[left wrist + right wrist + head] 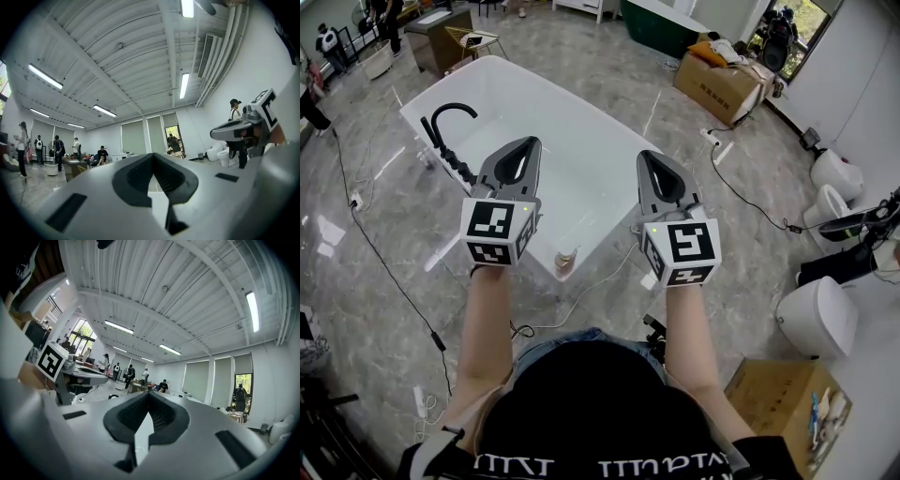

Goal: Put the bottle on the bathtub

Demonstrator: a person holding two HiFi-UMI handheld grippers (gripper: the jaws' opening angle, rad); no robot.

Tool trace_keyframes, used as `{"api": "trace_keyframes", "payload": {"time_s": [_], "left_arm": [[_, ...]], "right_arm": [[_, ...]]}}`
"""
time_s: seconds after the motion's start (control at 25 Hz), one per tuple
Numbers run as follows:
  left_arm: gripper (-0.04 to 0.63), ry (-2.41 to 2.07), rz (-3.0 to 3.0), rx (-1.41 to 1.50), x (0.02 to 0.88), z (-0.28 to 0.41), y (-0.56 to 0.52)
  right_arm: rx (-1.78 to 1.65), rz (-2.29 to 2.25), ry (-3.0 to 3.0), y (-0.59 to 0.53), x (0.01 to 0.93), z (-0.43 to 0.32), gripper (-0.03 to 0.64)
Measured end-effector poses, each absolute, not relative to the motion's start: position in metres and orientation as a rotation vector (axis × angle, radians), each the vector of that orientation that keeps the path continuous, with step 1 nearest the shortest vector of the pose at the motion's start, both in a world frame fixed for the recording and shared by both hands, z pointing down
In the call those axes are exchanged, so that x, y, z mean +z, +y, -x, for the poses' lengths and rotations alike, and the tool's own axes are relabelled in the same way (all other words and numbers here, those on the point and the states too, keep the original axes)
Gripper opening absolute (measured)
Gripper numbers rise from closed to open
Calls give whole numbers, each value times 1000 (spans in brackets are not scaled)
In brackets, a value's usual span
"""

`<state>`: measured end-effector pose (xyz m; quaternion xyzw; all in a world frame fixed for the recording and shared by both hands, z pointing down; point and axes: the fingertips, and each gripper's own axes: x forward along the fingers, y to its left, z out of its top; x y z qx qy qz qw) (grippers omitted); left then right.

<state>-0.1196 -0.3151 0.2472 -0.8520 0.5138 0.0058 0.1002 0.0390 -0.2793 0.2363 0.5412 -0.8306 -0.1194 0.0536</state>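
Observation:
A white bathtub [581, 122] lies ahead on the grey floor in the head view. A small pale bottle [567, 260] stands on its near rim, below and between my two grippers. Both grippers are held up level over the tub, side by side. My left gripper [528, 142] is shut with nothing between its fingers, and in the left gripper view [151, 154] its tips meet against the room. My right gripper [645, 155] is likewise shut and empty, tips touching in the right gripper view [149, 393]. Neither gripper touches the bottle.
A black faucet [445, 127] stands at the tub's left end. Cables [384, 262] run over the floor. Toilets [817, 317] line the right wall, with a cardboard box [787, 408] near my right and another [722, 86] beyond the tub. People [58, 150] stand far off.

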Motion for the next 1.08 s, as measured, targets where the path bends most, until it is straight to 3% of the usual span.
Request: {"api": "trace_keyframes", "payload": {"time_s": [1.08], "left_arm": [[11,1547,2440,29,227,122,-304]], "right_arm": [[-380,-1662,-2538,-263,226,-42,15]]}}
